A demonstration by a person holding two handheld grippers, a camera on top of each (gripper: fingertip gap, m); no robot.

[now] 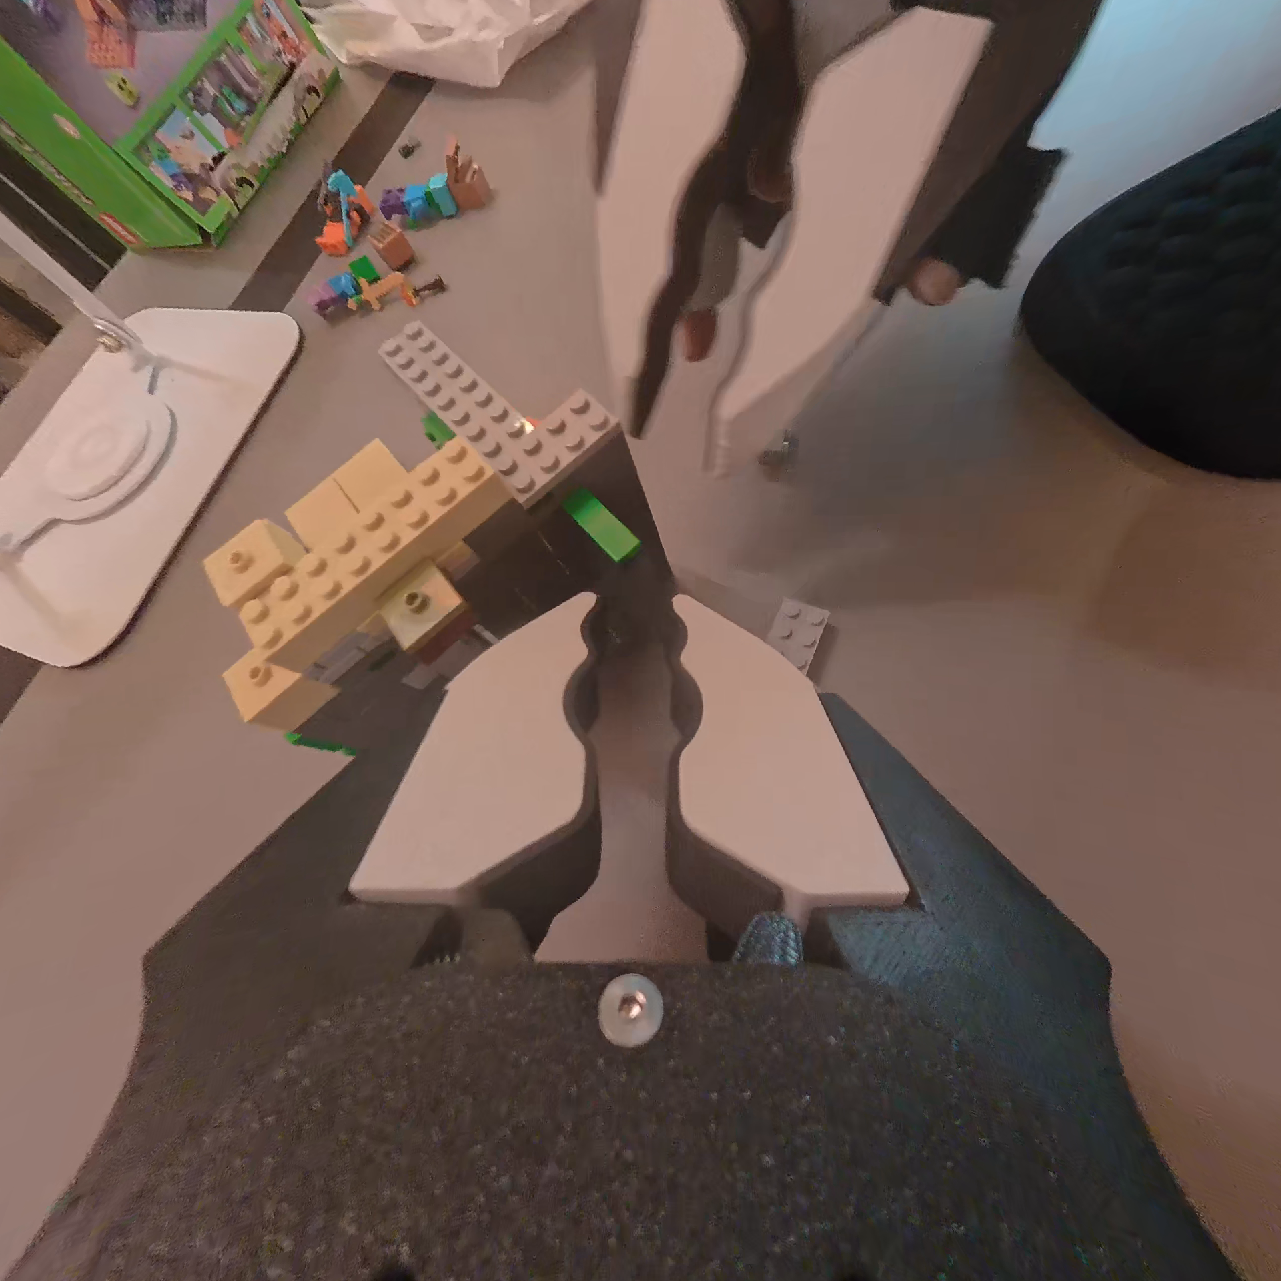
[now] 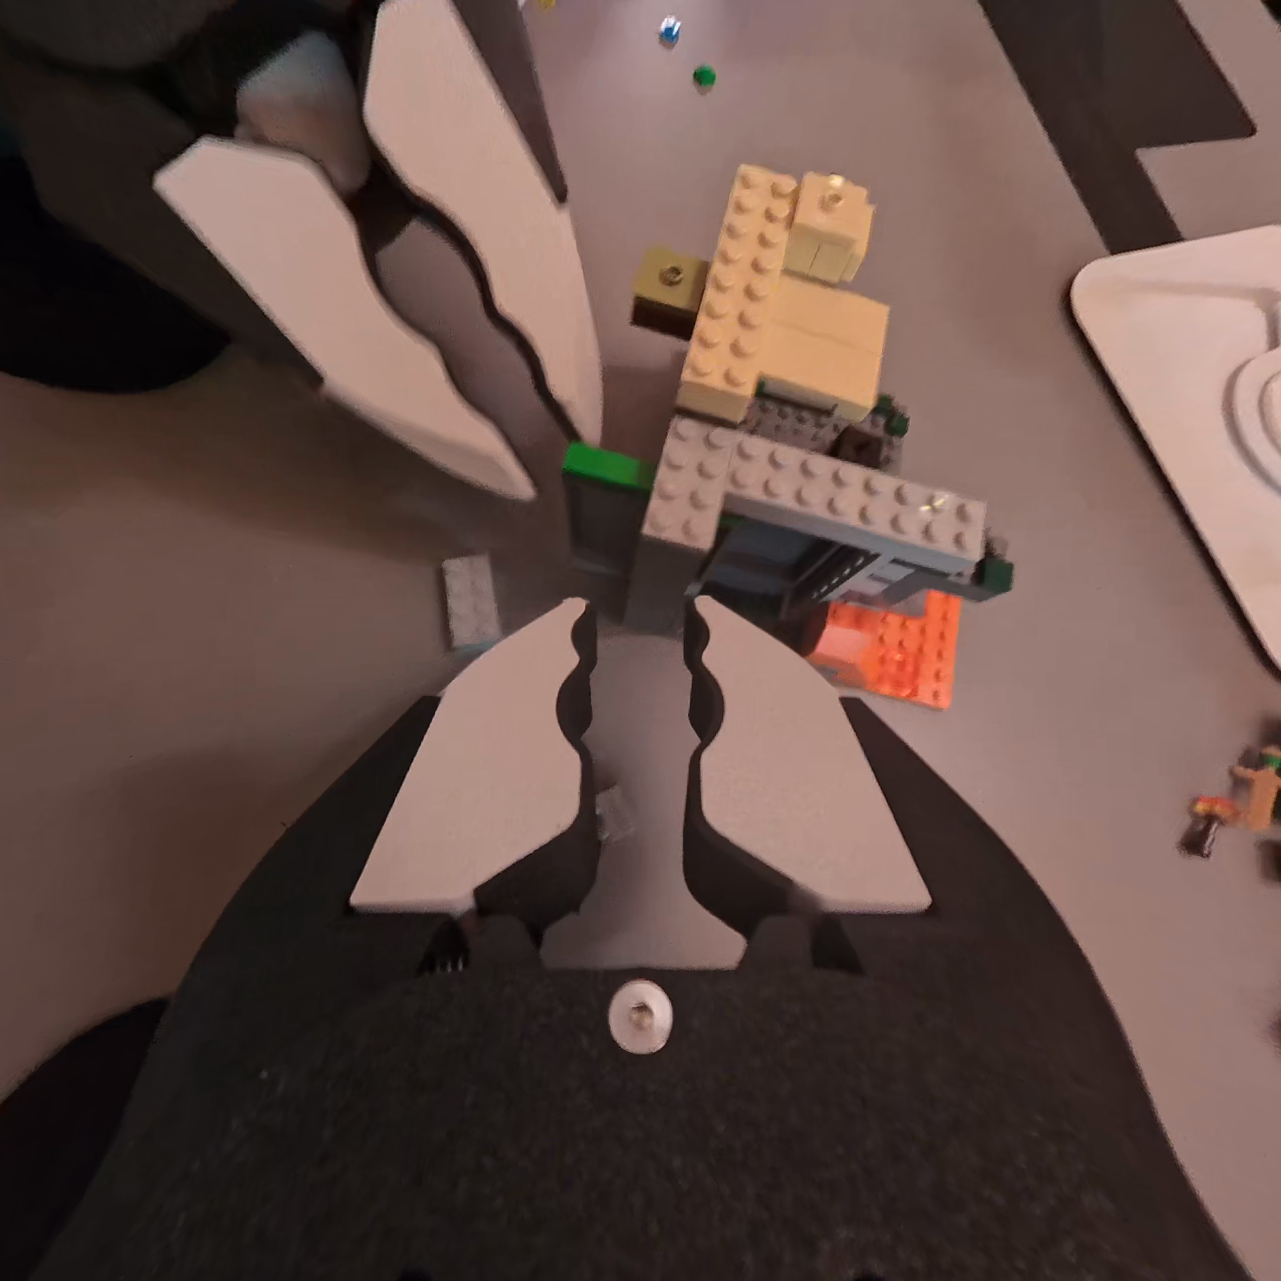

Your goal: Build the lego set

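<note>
Your left gripper (image 1: 634,610) is nearly closed, its tips around the dark wall (image 1: 554,547) of the brick build; the blur hides whether the pads press on it. In its own view, a green brick (image 1: 599,523) sits at about 11 o'clock just past the tips, and a small grey plate (image 1: 797,631) lies flat on the tabletop (image 1: 970,693) at 3 o'clock beside the right finger. Keep this one square to the wall so it doesn't twist the build.

Your right gripper (image 2: 638,613) stands narrowly open with nothing between the tips, just short of the grey corner column (image 2: 651,582) at 12 o'clock. In its view the long grey plate (image 2: 832,499) runs toward 2 o'clock, the orange plate (image 2: 901,658) lies at 3 o'clock, and the tan bricks (image 2: 783,312) stand farther off at 1 o'clock. Hold it centred on the column, clear of the overhanging plate.
</note>
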